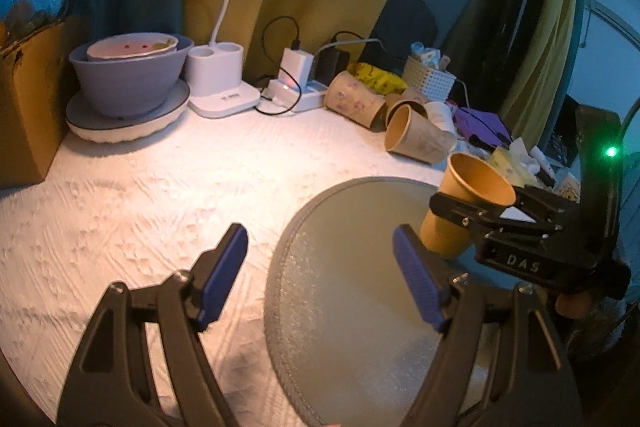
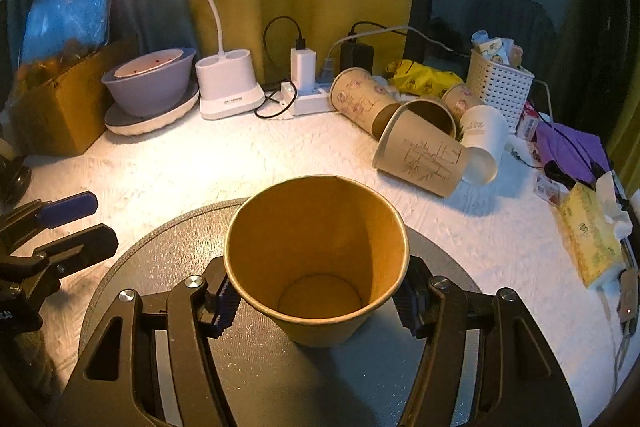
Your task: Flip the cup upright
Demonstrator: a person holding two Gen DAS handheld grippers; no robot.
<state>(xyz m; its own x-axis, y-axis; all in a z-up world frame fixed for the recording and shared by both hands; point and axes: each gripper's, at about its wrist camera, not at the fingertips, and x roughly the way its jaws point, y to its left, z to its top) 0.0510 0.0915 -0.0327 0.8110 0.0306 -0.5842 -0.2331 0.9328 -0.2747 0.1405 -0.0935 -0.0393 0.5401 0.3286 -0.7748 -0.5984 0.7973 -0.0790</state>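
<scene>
The right gripper (image 2: 316, 301) is clamped on the brown paper cup (image 2: 320, 259) – mouth up, over the round grey mat (image 2: 160, 251); only the left wrist view shows "DAS" on that gripper's body; the left gripper (image 1: 320, 279) hangs with jaws apart, holding nothing; far right lie printed cups (image 2: 420, 159), their markings unreadable.

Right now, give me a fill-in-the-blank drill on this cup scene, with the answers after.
1. The right gripper is shut on the orange paper ____.
2. The cup is held with its mouth facing ____, over the round grey mat.
3. The left gripper is ____ and holds nothing.
4. The cups at the back lie on their ____.

Answers: cup; up; open; sides
</scene>
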